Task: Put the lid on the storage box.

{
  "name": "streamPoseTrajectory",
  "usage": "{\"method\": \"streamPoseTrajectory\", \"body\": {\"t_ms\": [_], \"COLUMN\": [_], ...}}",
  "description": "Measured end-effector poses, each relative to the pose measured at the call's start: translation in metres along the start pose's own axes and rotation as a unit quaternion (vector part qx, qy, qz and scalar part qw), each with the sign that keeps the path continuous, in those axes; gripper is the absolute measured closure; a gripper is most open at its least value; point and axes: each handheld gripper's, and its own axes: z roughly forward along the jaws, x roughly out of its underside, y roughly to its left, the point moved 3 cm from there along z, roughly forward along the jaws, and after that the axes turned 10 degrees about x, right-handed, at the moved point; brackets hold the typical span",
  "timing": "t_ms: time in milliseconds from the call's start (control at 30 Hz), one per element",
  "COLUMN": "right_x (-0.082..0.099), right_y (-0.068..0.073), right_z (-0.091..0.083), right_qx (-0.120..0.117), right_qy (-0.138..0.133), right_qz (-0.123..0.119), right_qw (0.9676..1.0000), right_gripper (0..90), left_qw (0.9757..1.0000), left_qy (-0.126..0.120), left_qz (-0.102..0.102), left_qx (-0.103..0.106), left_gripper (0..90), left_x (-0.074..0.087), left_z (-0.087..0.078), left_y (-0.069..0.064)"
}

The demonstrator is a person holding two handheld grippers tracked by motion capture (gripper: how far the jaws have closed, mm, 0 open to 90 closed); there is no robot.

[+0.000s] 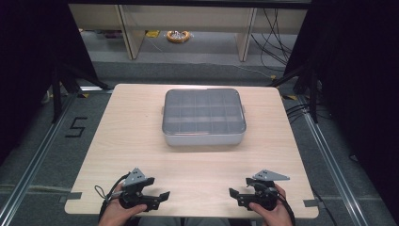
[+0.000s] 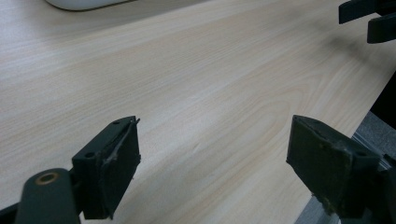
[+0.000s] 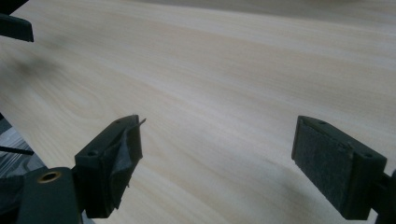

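A grey compartment box (image 1: 204,117) with a translucent lid sits shut in the middle of the wooden table (image 1: 136,141). Its white lower edge peeks in at the top of the left gripper view (image 2: 84,3). My left gripper (image 1: 158,187) is held low near the table's front left edge and points right. Its jaws stand wide apart over bare wood (image 2: 212,154), with nothing between them. My right gripper (image 1: 240,186) is near the front right edge and points left, open and holding nothing (image 3: 217,156). Each gripper view catches the other gripper's black jaw tips (image 2: 369,18) (image 3: 14,23).
Beyond the table's far edge, pale shelving legs and a yellow cable coil (image 1: 178,36) stand on the floor. Black stand legs flank the table's back corners. A taped "5" (image 1: 76,127) marks the floor at left. Cables run along the right side.
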Motion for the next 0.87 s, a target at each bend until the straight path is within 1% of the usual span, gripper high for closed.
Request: {"method": "streamPoseTrajectory", "body": {"t_ms": [33, 67, 100, 133, 167, 200, 233, 267, 300, 333, 367, 400, 433, 500, 533, 600, 700, 733, 800, 833, 867], "right_x": [0.001, 0.002, 0.003, 0.005, 0.006, 0.006, 0.008, 0.008, 0.010, 0.010, 0.011, 0.012, 0.012, 0.012, 0.012, 0.012, 0.012, 0.012, 0.012, 0.012, 0.012], "right_y": [-0.003, -0.002, -0.002, -0.002, -0.003, -0.003, -0.001, -0.003, -0.001, -0.004, -0.003, 0.000, -0.003, -0.004, -0.005, -0.005, -0.005, -0.005, -0.005, -0.006, -0.006], "right_z": [-0.001, -0.001, -0.002, -0.003, -0.005, -0.003, -0.005, -0.005, -0.007, -0.006, -0.009, -0.009, -0.008, -0.008, -0.008, -0.007, -0.007, -0.007, -0.007, -0.006, -0.005], "right_qx": [0.009, 0.001, 0.007, 0.009, 0.020, 0.017, 0.014, 0.013, 0.012, 0.018, 0.018, 0.006, 0.010, 0.009, 0.016, 0.013, 0.011, 0.012, 0.014, 0.020, 0.020], "right_qy": [0.000, -0.001, -0.001, 0.005, 0.008, 0.002, 0.007, 0.004, 0.009, 0.002, 0.004, 0.012, 0.006, 0.005, 0.008, 0.004, 0.006, 0.004, 0.007, 0.009, 0.006], "right_qz": [-0.019, -0.016, -0.020, -0.014, -0.014, -0.014, -0.004, -0.011, 0.002, -0.017, -0.009, 0.007, -0.010, -0.010, -0.014, -0.014, -0.013, -0.015, -0.015, -0.019, -0.020], "right_qw": [0.9998, 0.9999, 0.9998, 0.9998, 0.9997, 0.9998, 0.9999, 0.9998, 0.9999, 0.9997, 0.9998, 0.9999, 0.9999, 0.9999, 0.9997, 0.9998, 0.9998, 0.9998, 0.9998, 0.9996, 0.9996], "right_gripper": [17.2, 17.2, 17.2, 17.2, 17.2, 17.2, 17.2, 17.2, 17.2, 17.2, 17.2, 17.2, 17.1, 17.2, 17.2, 17.2, 17.2, 17.2, 17.3, 17.3, 17.3], "left_qw": [1.0000, 1.0000, 1.0000, 1.0000, 1.0000, 1.0000, 1.0000, 1.0000, 1.0000, 1.0000, 1.0000, 1.0000, 1.0000, 1.0000, 1.0000, 1.0000, 1.0000, 1.0000, 1.0000, 1.0000, 1.0000], "left_qy": [0.000, -0.003, 0.003, 0.001, 0.000, 0.001, 0.000, 0.000, -0.001, -0.001, 0.000, 0.003, 0.000, 0.000, 0.000, 0.000, -0.003, -0.002, -0.002, -0.001, 0.004], "left_qz": [-0.005, -0.007, 0.001, 0.001, -0.003, -0.002, -0.001, -0.001, -0.002, -0.002, -0.002, 0.000, -0.002, -0.002, -0.002, -0.002, -0.005, -0.006, -0.008, -0.008, -0.004], "left_qx": [-0.002, 0.000, 0.000, 0.000, 0.000, 0.000, 0.000, 0.000, 0.000, 0.000, 0.000, -0.002, -0.002, -0.002, -0.001, -0.001, -0.001, -0.001, -0.001, -0.004, -0.004], "left_gripper": [16.7, 16.6, 16.6, 16.7, 16.7, 16.7, 16.7, 16.7, 16.8, 16.8, 16.8, 16.8, 16.8, 16.9, 16.9, 16.9, 17.1, 17.2, 17.2, 17.3, 17.3], "left_x": [0.001, 0.001, 0.002, 0.002, 0.003, 0.003, 0.003, 0.003, 0.003, 0.004, 0.004, 0.004, 0.004, 0.004, 0.004, 0.004, 0.004, 0.004, 0.004, 0.004, 0.004], "left_z": [-0.001, -0.001, -0.002, -0.002, -0.002, -0.002, -0.002, -0.003, -0.003, -0.003, -0.003, -0.003, -0.002, -0.002, -0.002, -0.002, -0.002, -0.002, -0.002, -0.002, -0.003], "left_y": [-0.001, -0.002, -0.001, -0.001, -0.002, -0.002, -0.002, -0.002, -0.003, -0.003, -0.003, -0.002, -0.002, -0.002, -0.002, -0.002, -0.002, -0.001, -0.001, -0.001, 0.000]}}
